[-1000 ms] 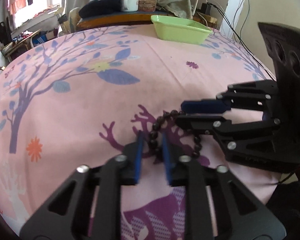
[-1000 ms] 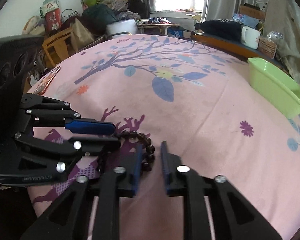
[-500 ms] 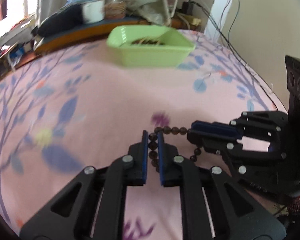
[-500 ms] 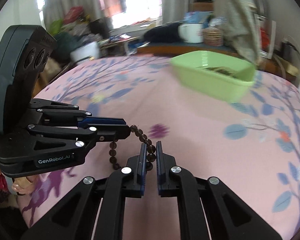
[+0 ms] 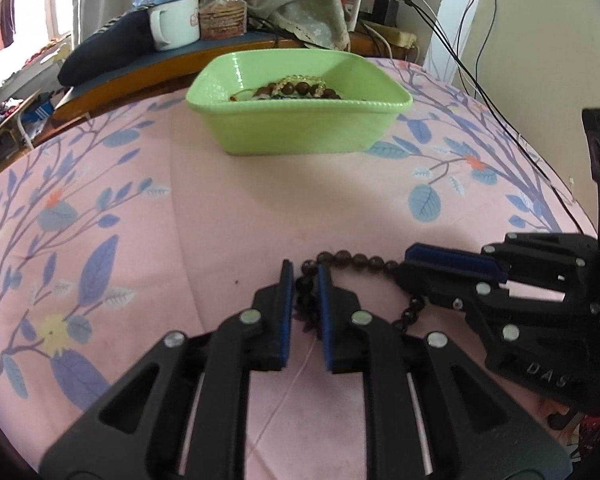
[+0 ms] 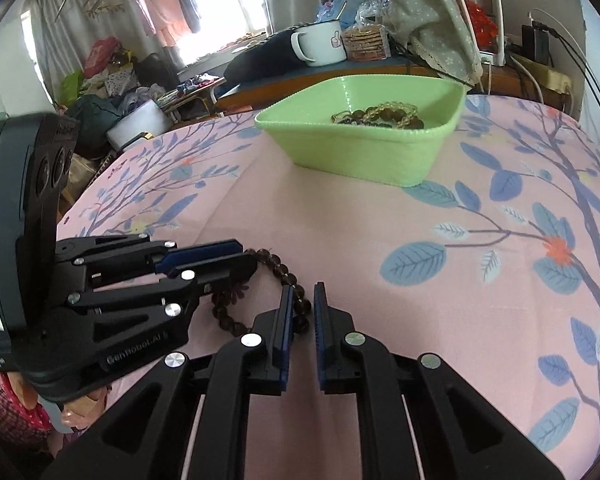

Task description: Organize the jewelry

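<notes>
A dark bead bracelet hangs stretched between my two grippers above the pink cloth; it also shows in the right wrist view. My left gripper is shut on one side of it. My right gripper is shut on the other side and shows in the left wrist view. My left gripper shows in the right wrist view. A green tray ahead holds several bead bracelets; it also shows in the right wrist view.
The table has a pink cloth printed with blue leaves. Behind the tray stand a white mug, a small basket and a draped grey cloth. Cables run down the far right edge.
Both grippers closed on the bracelet, lifted it off the cloth and carried it toward the green tray, which now looks much nearer.
</notes>
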